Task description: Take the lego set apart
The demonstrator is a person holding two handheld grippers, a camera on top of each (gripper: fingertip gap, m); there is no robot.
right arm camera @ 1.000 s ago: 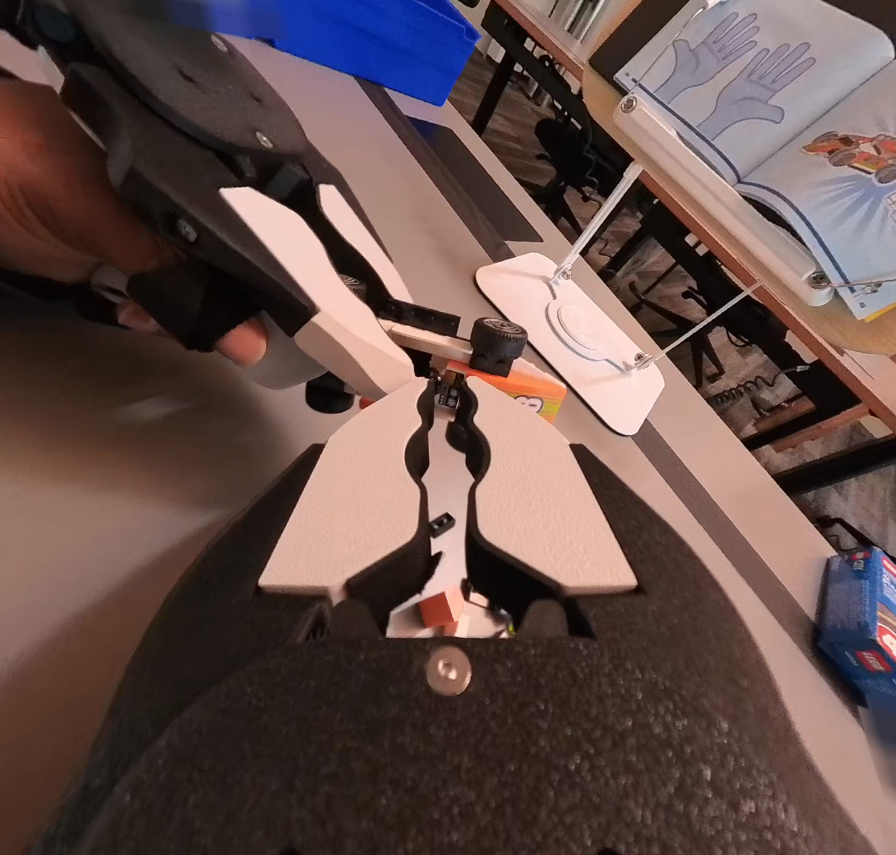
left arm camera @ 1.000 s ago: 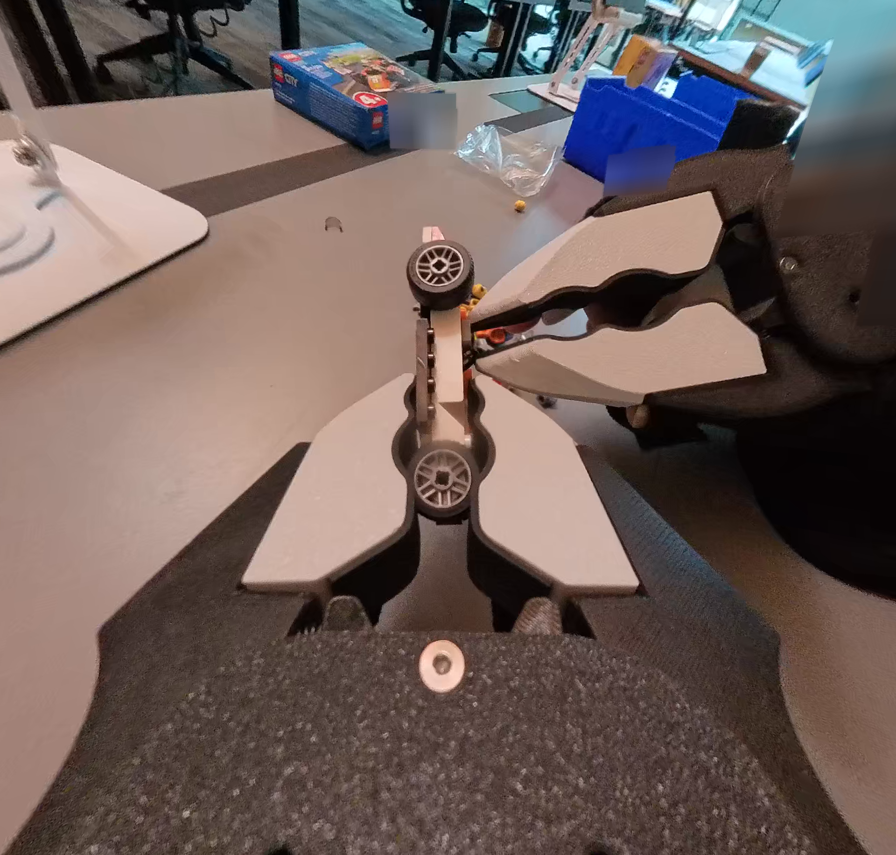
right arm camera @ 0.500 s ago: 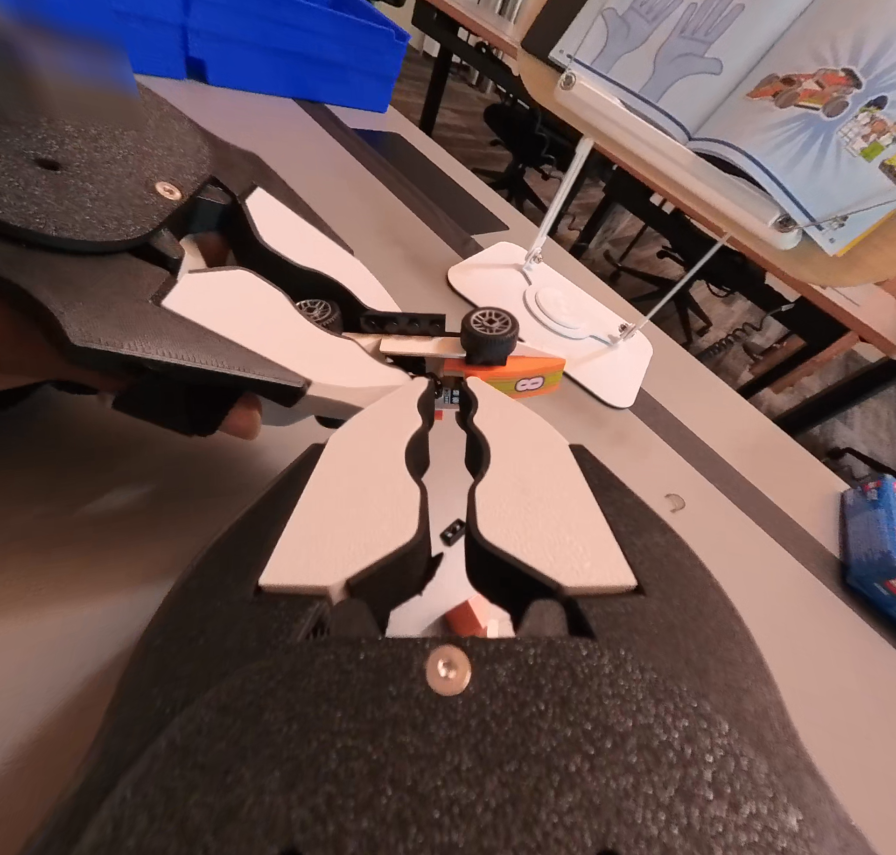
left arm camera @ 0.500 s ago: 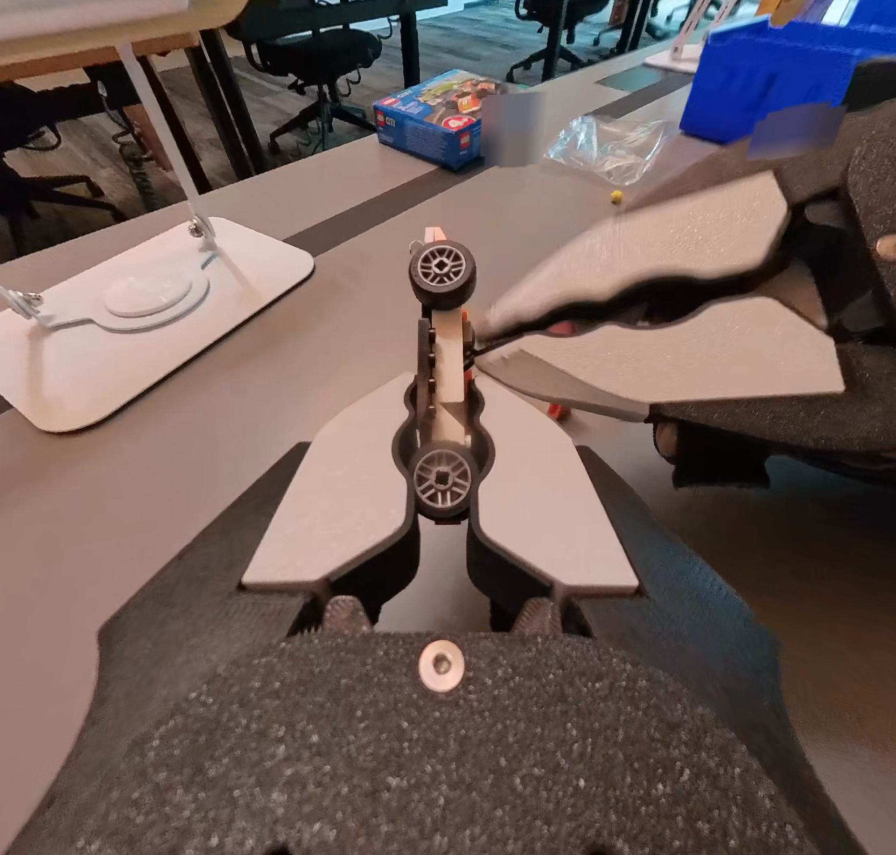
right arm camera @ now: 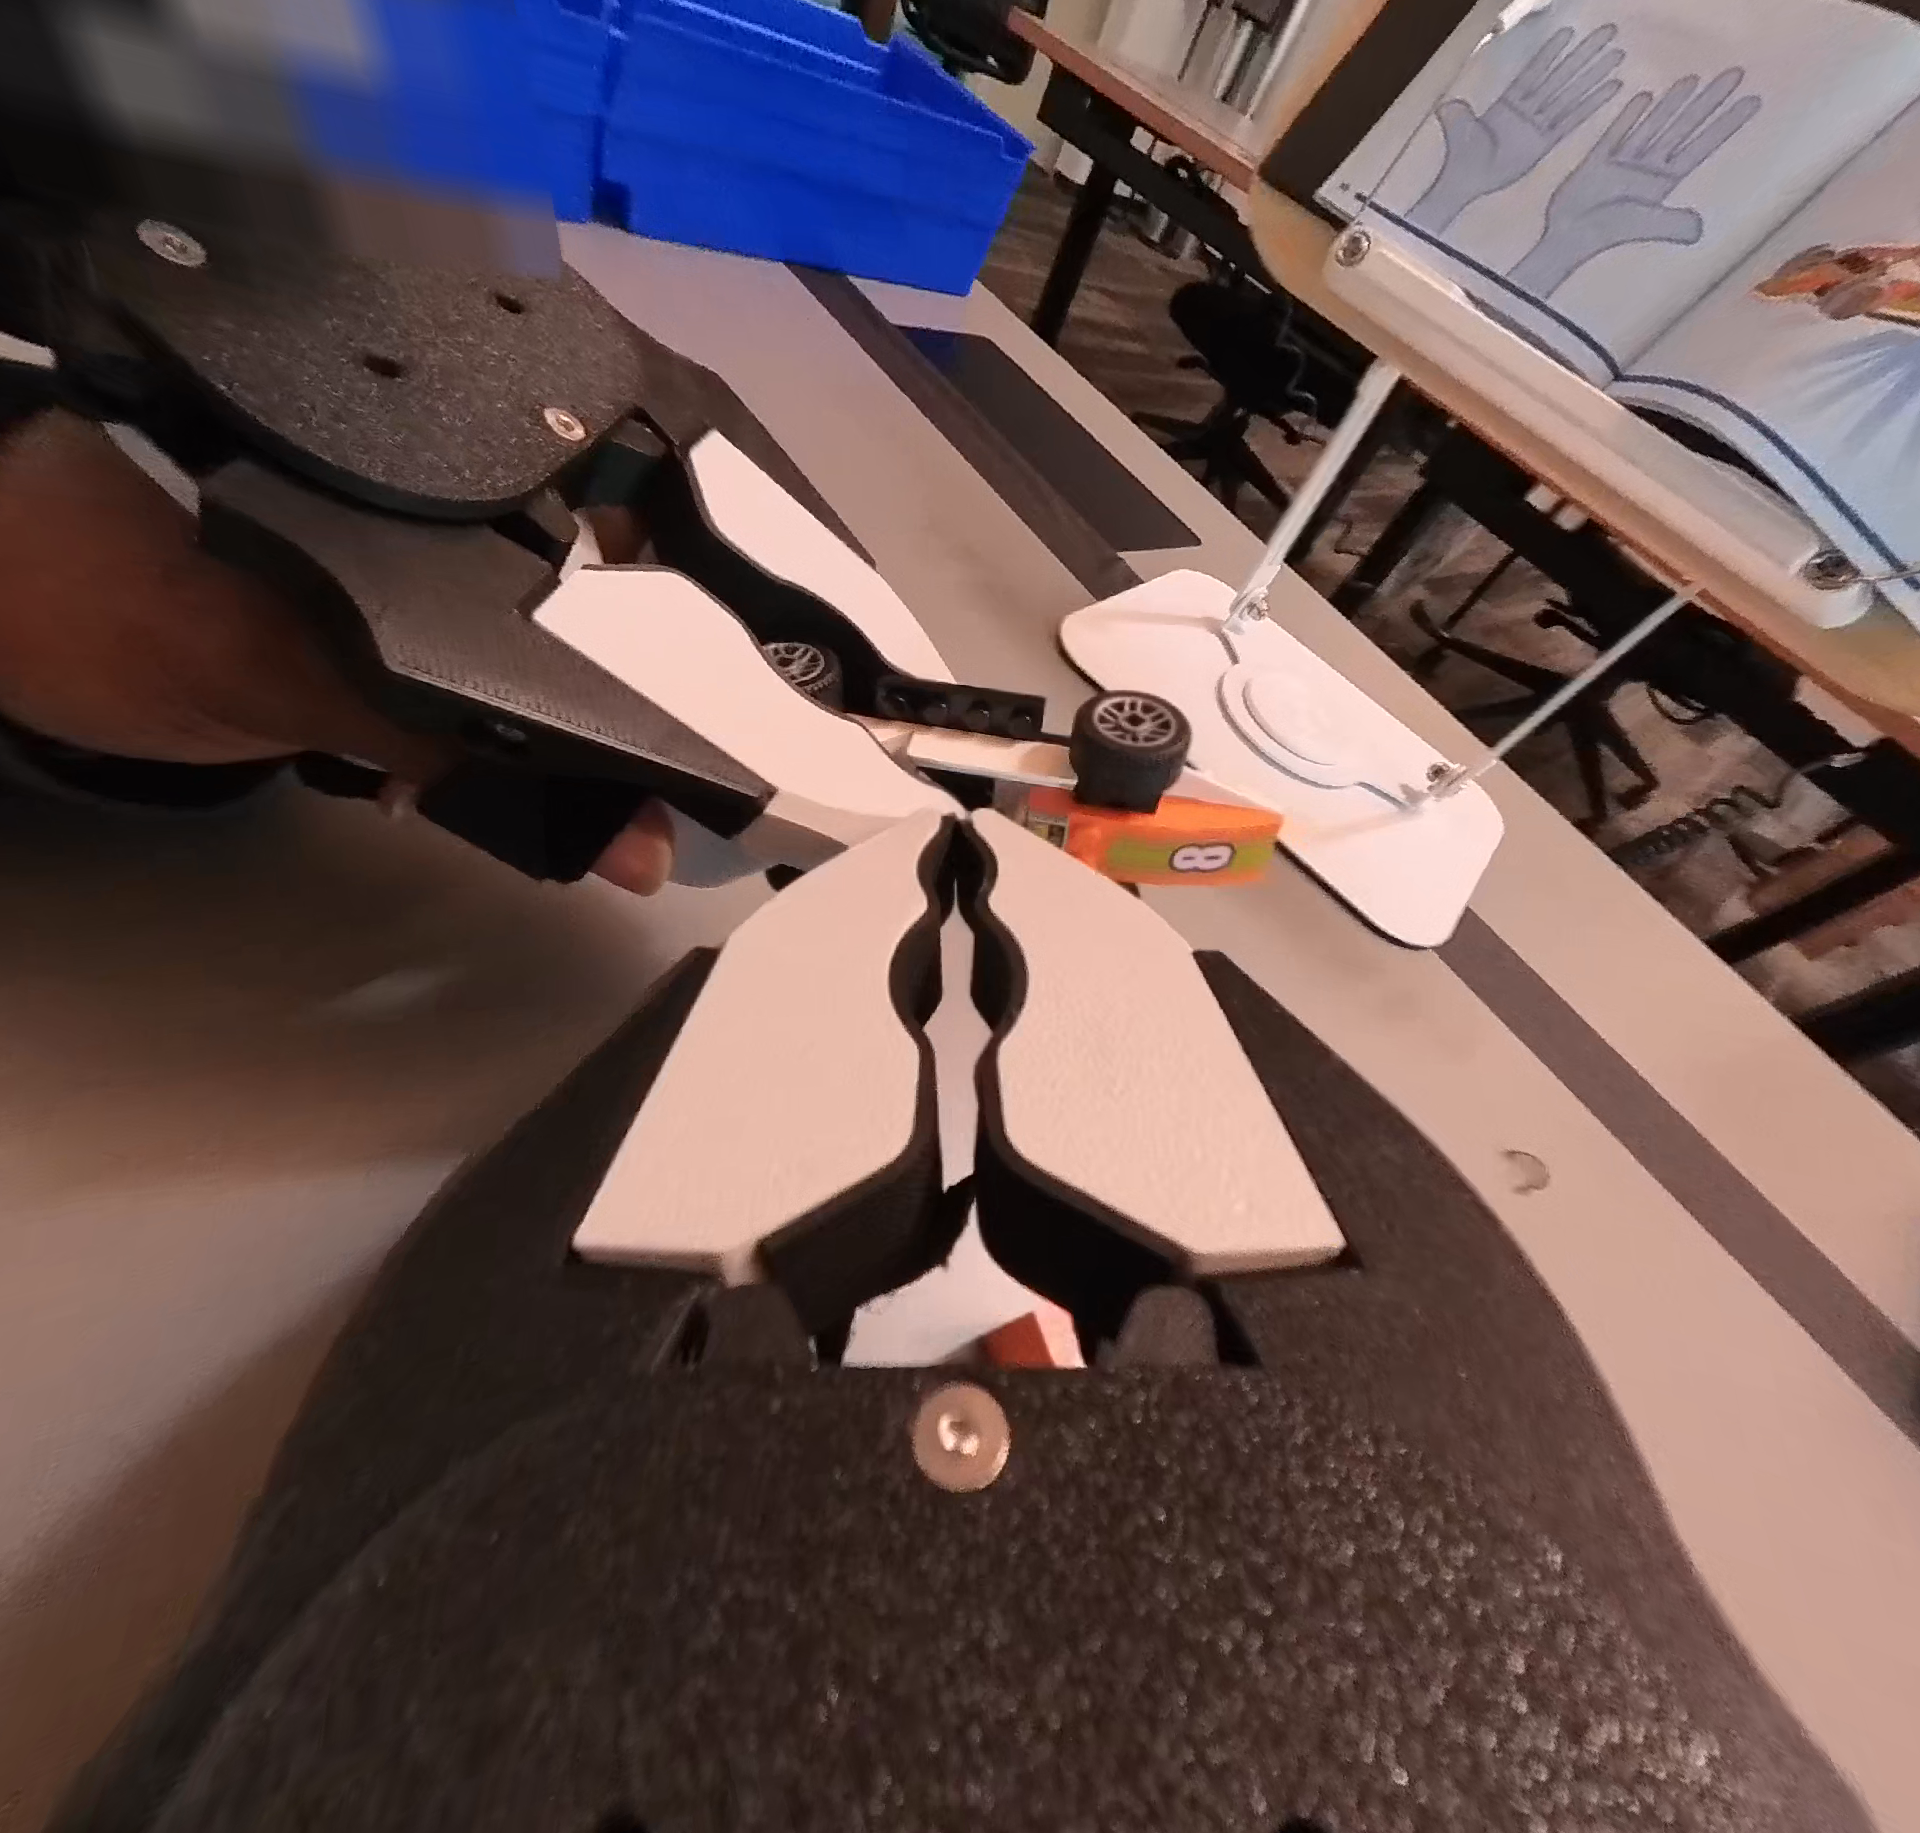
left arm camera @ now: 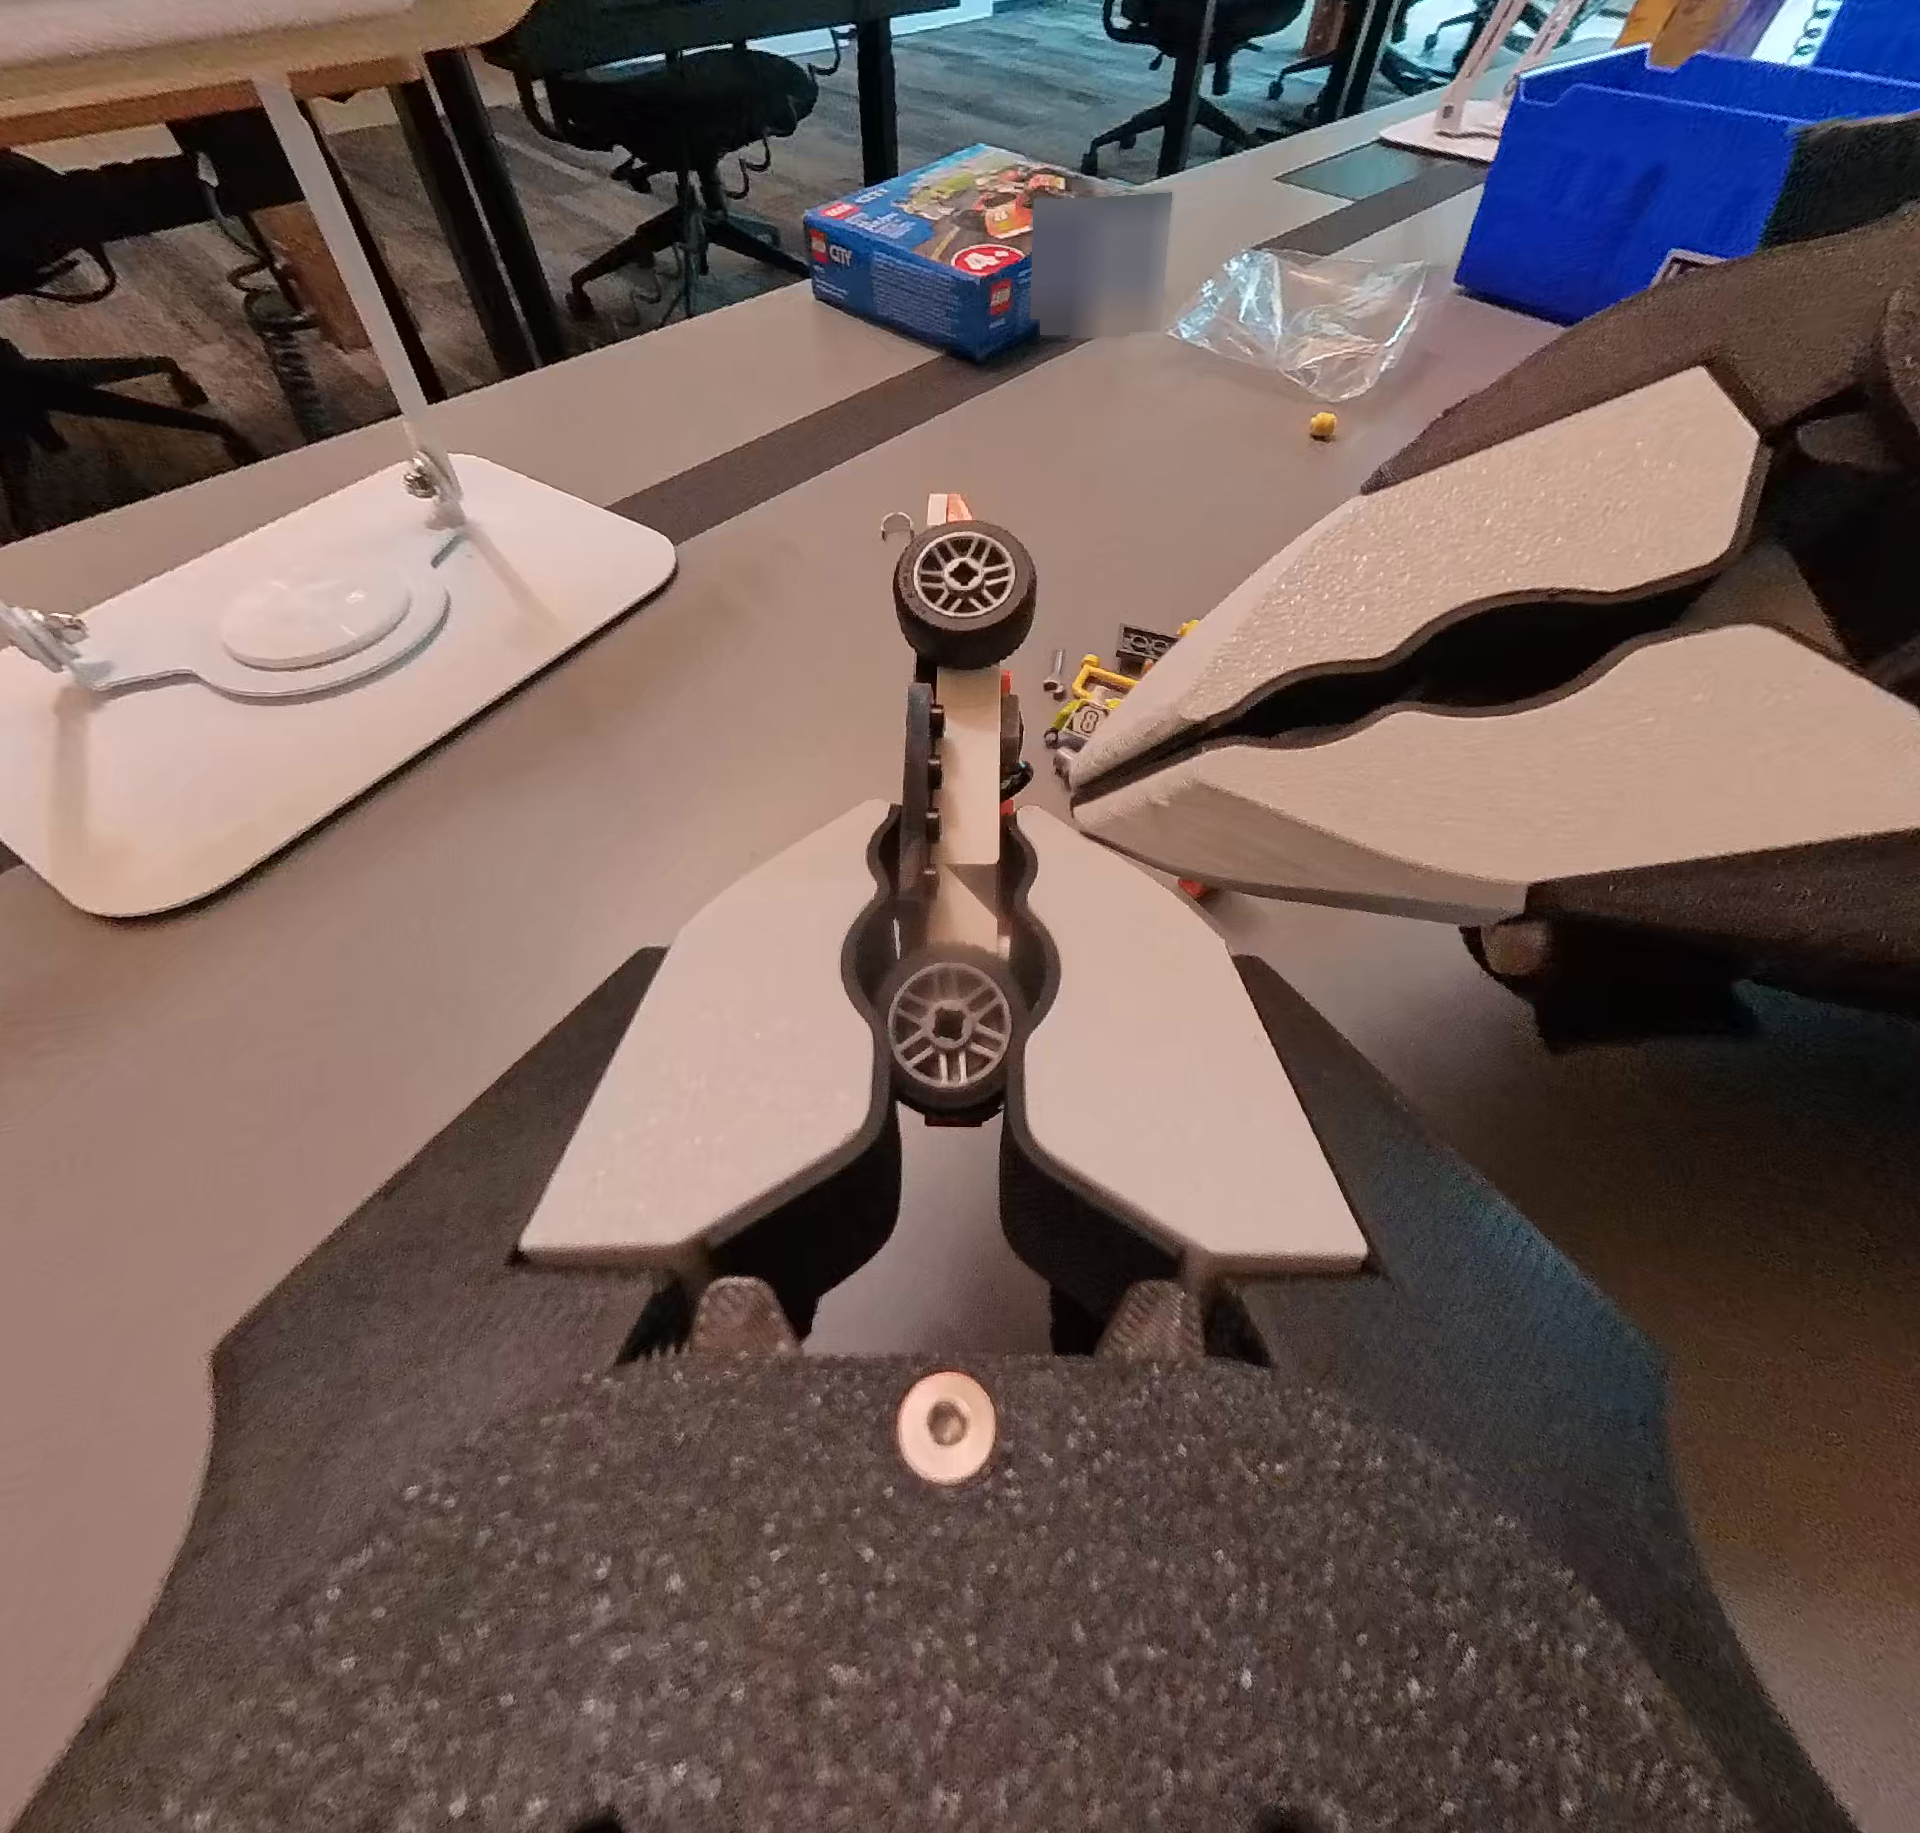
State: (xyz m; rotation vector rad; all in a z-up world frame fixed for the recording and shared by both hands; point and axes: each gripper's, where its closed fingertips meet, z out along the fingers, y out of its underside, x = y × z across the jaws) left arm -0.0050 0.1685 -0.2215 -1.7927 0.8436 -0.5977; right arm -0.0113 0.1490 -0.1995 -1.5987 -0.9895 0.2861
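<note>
My left gripper [left arm camera: 951,819] is shut on the lego car [left arm camera: 961,744], a white and grey chassis held above the table with one wheel [left arm camera: 964,594] out front and another [left arm camera: 951,1030] between the fingers. The car also shows in the right wrist view [right arm camera: 1127,739], with an orange wedge piece [right arm camera: 1184,848] under its front. My right gripper [right arm camera: 961,827] is shut, its tips right beside the car's side; I see nothing between them. It also shows in the left wrist view [left arm camera: 1081,786]. The left gripper [right arm camera: 831,744] shows in the right wrist view.
Loose small lego pieces [left arm camera: 1101,687] lie on the grey table behind the right gripper. A white stand base [left arm camera: 312,640] sits at left, a blue lego box [left arm camera: 925,245], a plastic bag [left arm camera: 1299,318] and blue bins [left arm camera: 1642,173] at the back. An open booklet [right arm camera: 1621,183] rests on the stand. Left and right tips are no more than a few centimetres apart.
The right gripper's jaws have closed tighter and its tips have drawn a little off the car's side. Both grippers have swung, so the stand base now shows more.
</note>
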